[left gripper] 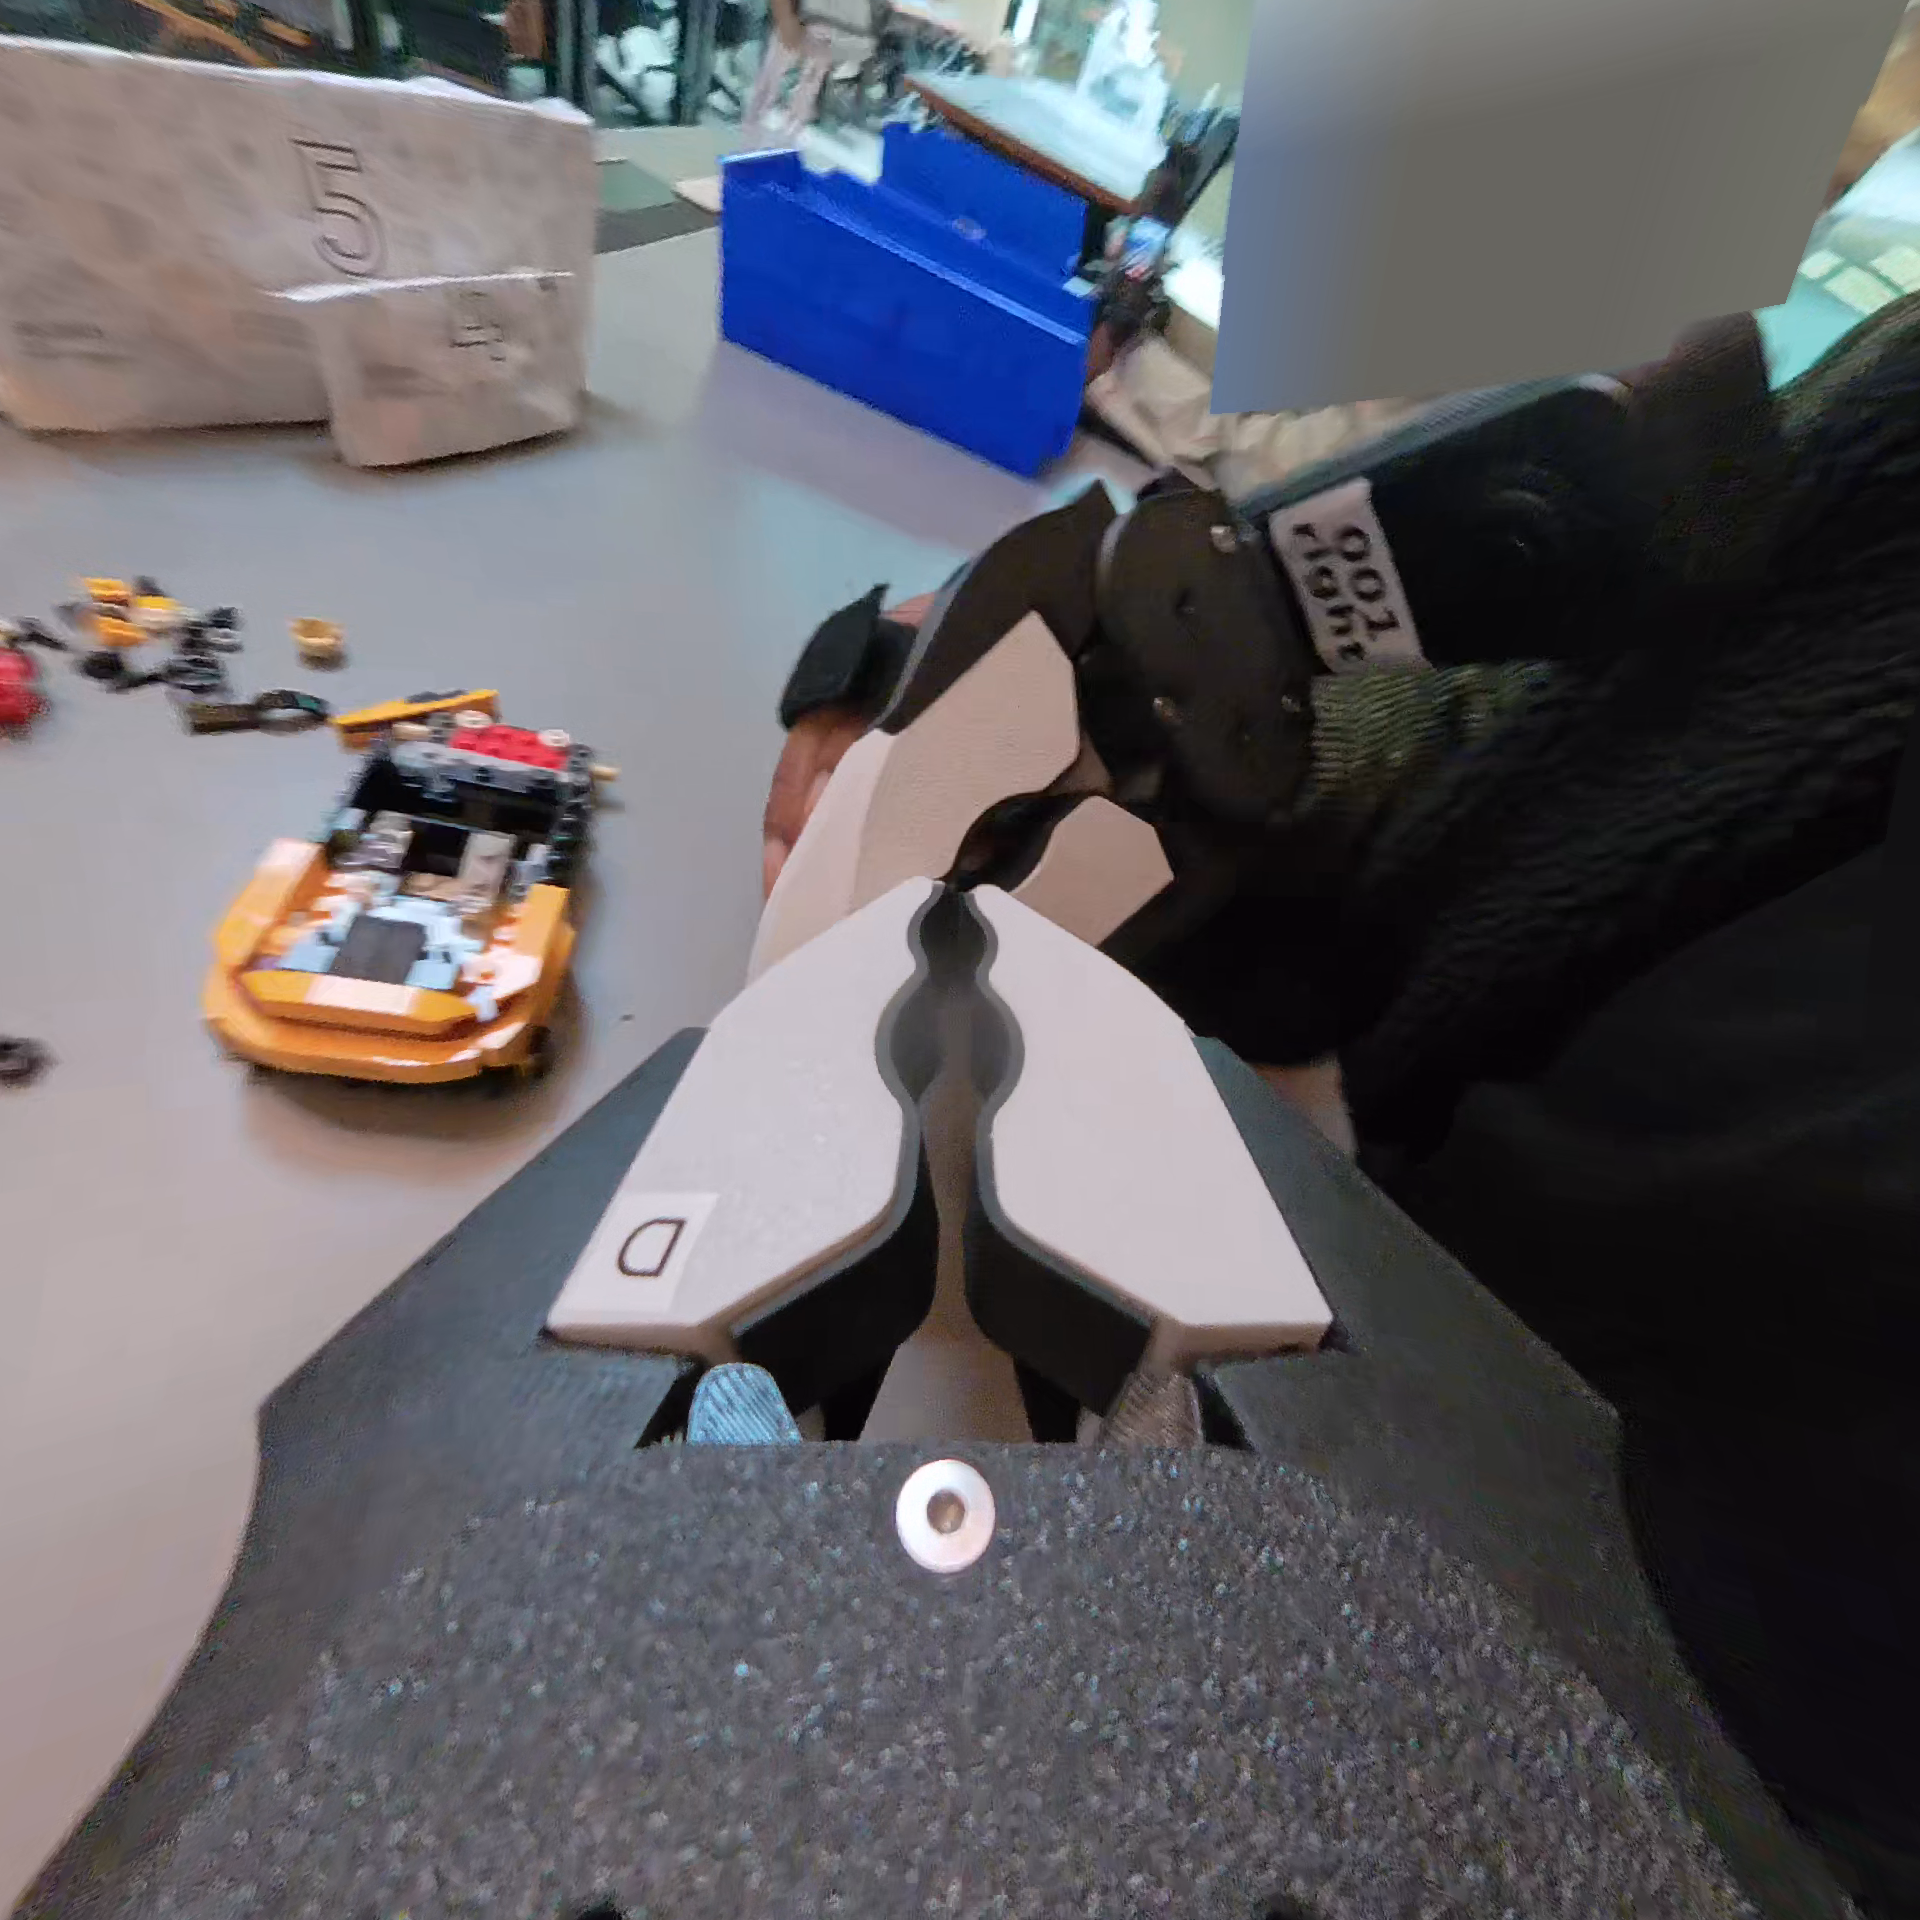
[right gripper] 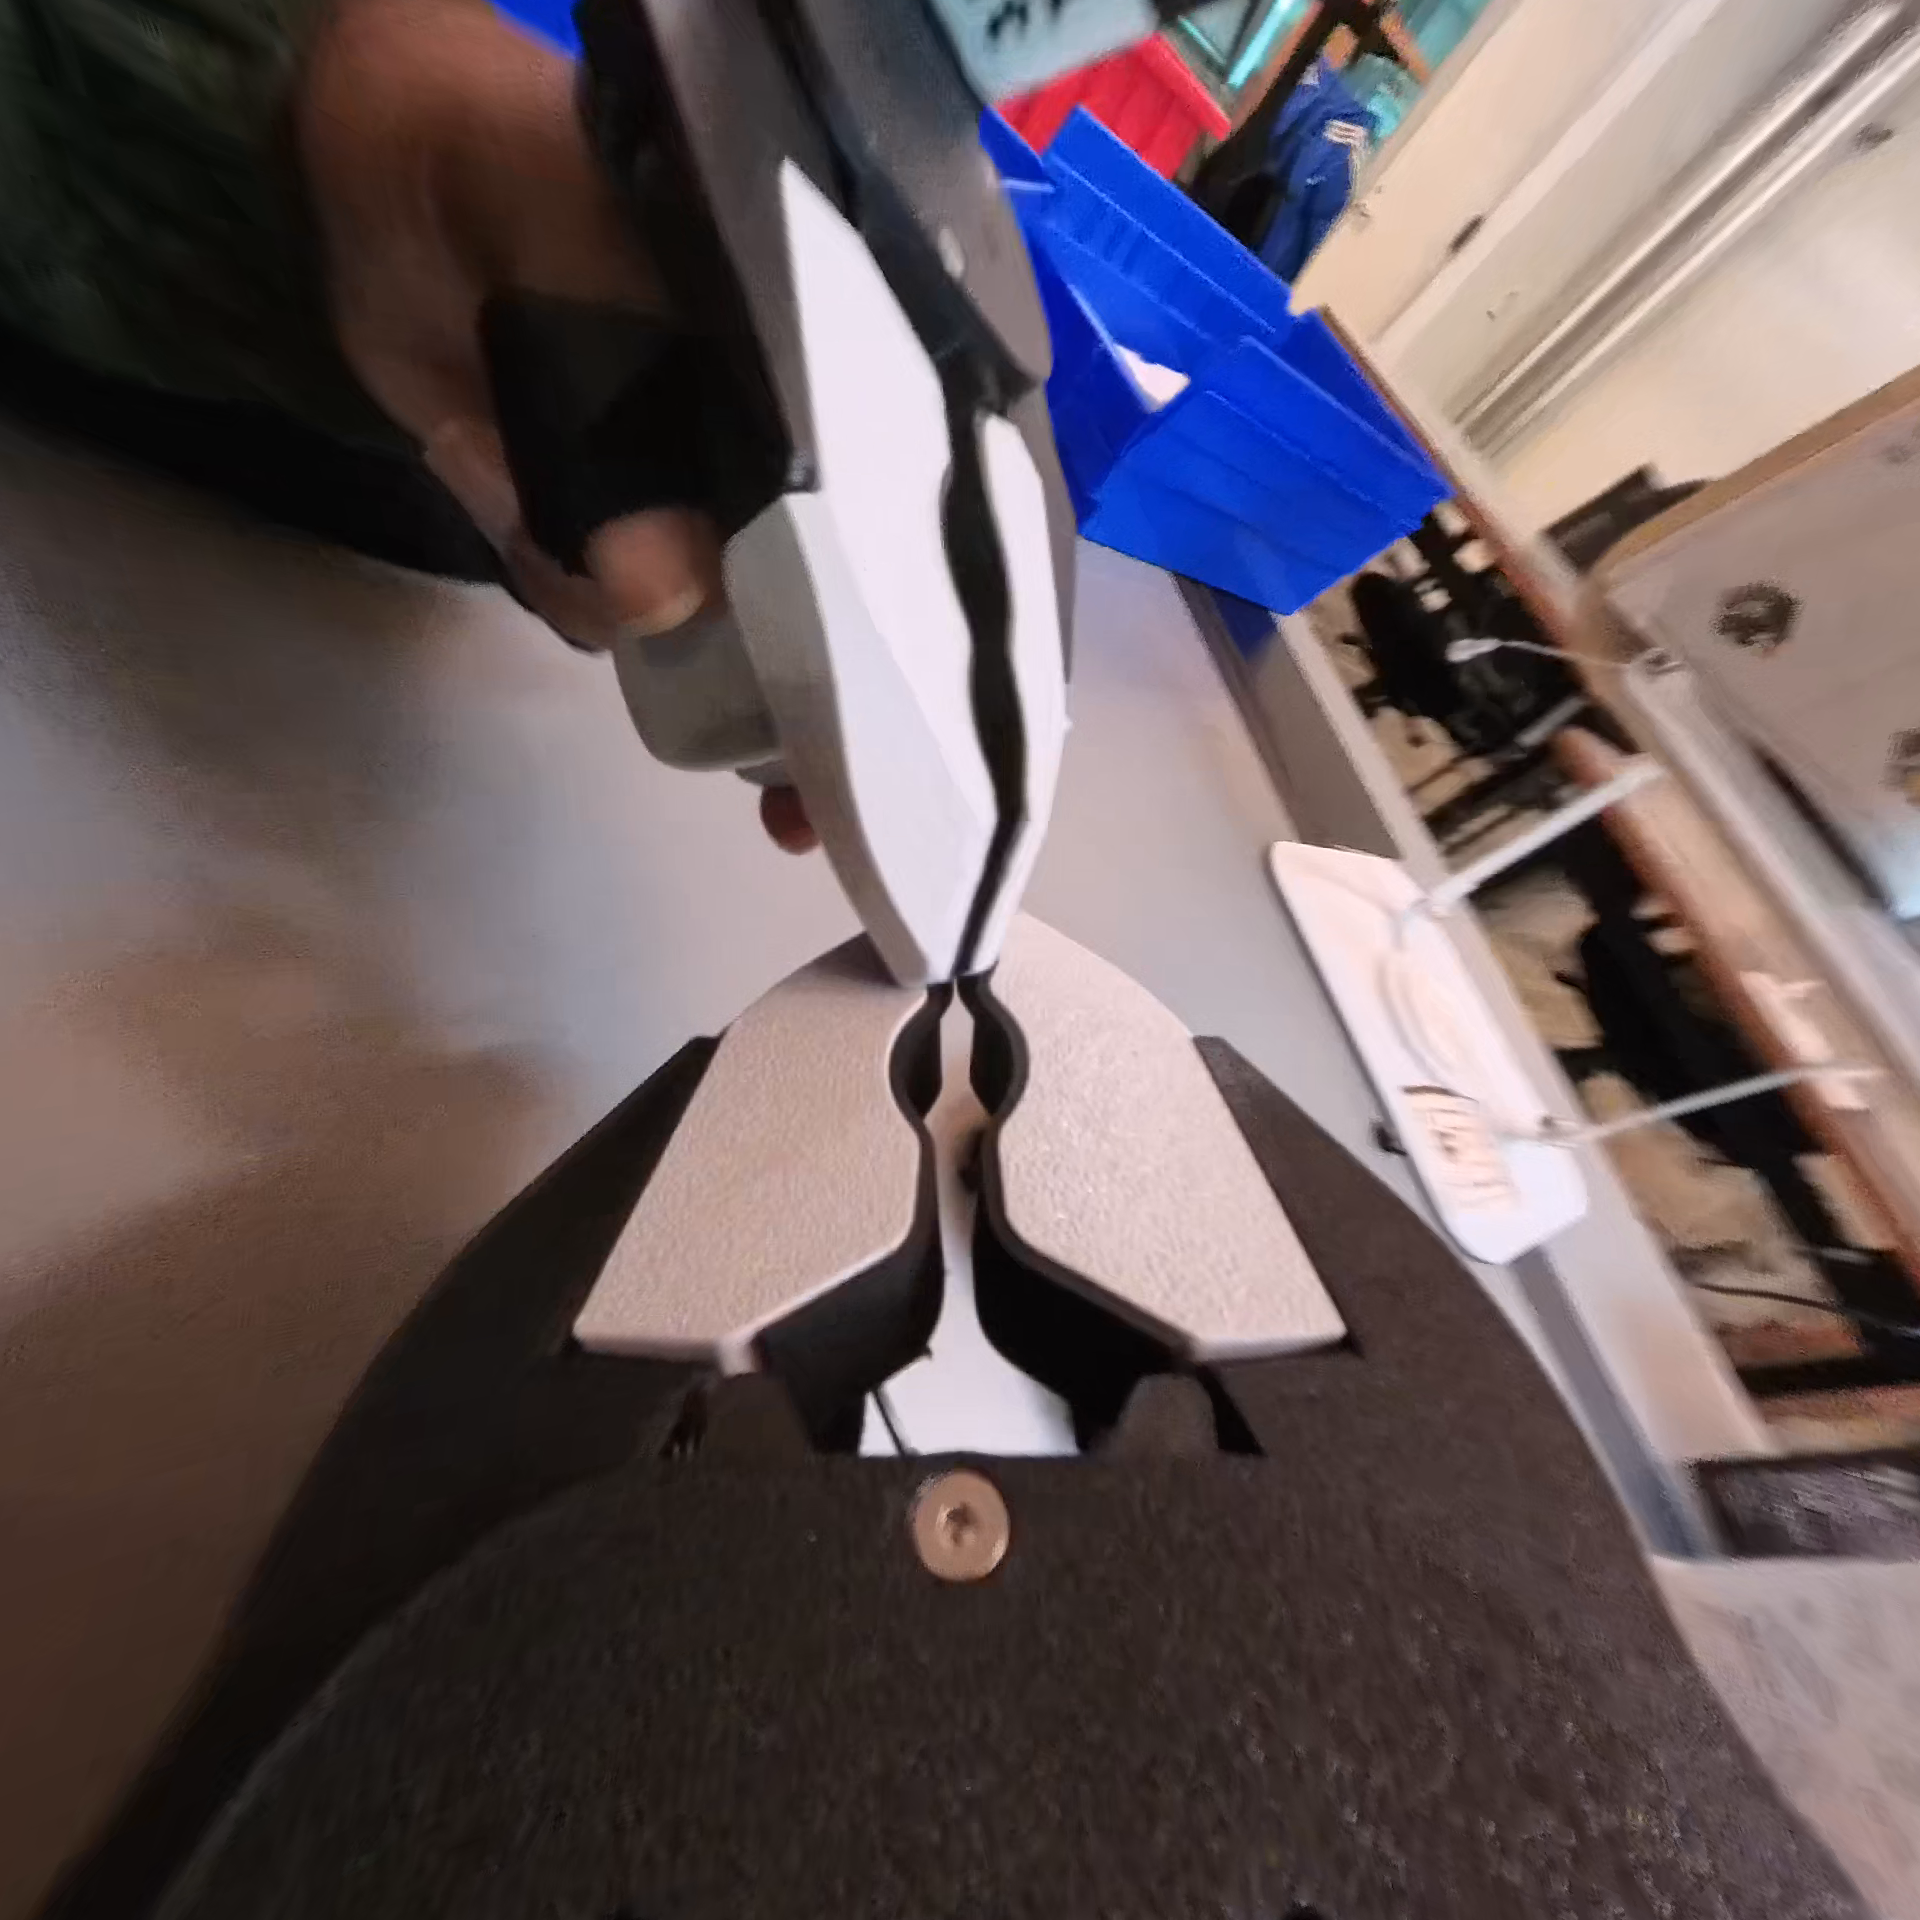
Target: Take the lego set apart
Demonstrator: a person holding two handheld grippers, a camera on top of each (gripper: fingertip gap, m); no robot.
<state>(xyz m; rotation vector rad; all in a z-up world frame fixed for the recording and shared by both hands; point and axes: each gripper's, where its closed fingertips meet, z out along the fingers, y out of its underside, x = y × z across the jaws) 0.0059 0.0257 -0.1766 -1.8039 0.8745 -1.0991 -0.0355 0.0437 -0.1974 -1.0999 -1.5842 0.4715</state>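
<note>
Grey tabletop (left gripper: 644, 582) stretches out beneath us, with white paper bags (left gripper: 281, 260) at 11 o'clock and blue plastic bins (left gripper: 904, 301) at 12 in the left wrist view. Our left gripper (left gripper: 951, 899) and right gripper (right gripper: 951, 997) meet tip to tip above the table, each with its fingers drawn together. A tiny dark piece (left gripper: 997, 831) seems pinched between the two sets of tips, though we cannot tell which of them truly grips it.

We judge that so small a part could spring loose if either gripper twists or pulls unevenly, and then be lost among the scattered small lego pieces (left gripper: 156, 644) at 9 o'clock.

Our half-stripped orange lego car (left gripper: 405, 904) sits on the table at 9 o'clock, well apart from both grippers. Its long axis runs from 7 toward 1 o'clock, and what looks like its hood points toward 7, at us.
</note>
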